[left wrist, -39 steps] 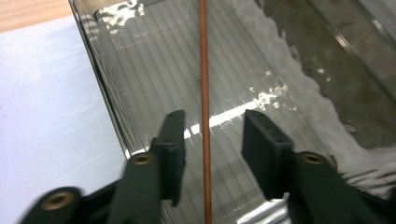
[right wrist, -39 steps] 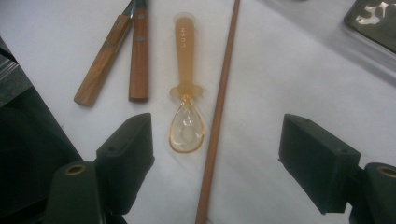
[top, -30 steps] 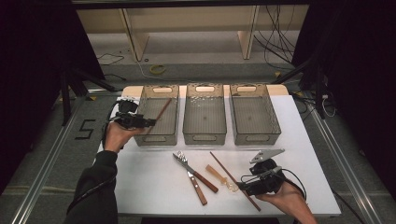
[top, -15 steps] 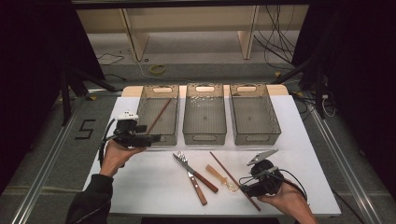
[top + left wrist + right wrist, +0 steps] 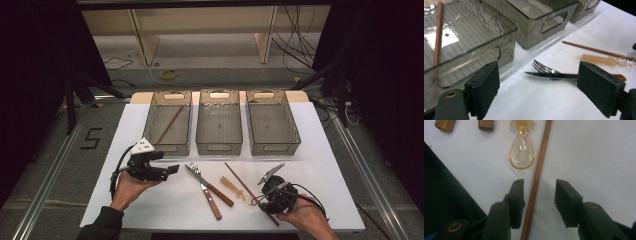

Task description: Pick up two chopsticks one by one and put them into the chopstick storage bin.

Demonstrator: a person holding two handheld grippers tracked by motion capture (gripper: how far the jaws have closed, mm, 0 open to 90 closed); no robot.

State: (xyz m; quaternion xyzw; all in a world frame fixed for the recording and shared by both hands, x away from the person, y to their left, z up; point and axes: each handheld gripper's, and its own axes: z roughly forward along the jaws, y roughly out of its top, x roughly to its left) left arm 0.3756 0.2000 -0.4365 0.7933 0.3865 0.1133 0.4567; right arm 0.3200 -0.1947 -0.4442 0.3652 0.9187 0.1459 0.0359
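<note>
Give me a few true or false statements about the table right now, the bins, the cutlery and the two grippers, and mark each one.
1. A brown chopstick lies in the leftmost bin. True.
2. The right gripper has a chopstick on the table between its fingers. True; its fingers have just been closing, with a gap on the far side.
3. The left gripper grips the fork. False; its fingers have just been opening and are empty, with the fork and knife lying ahead.
4. The clear spoon sits in the middle bin. False; it lies on the white table.
5. Four bins stand in a row. False; there are three.
</note>
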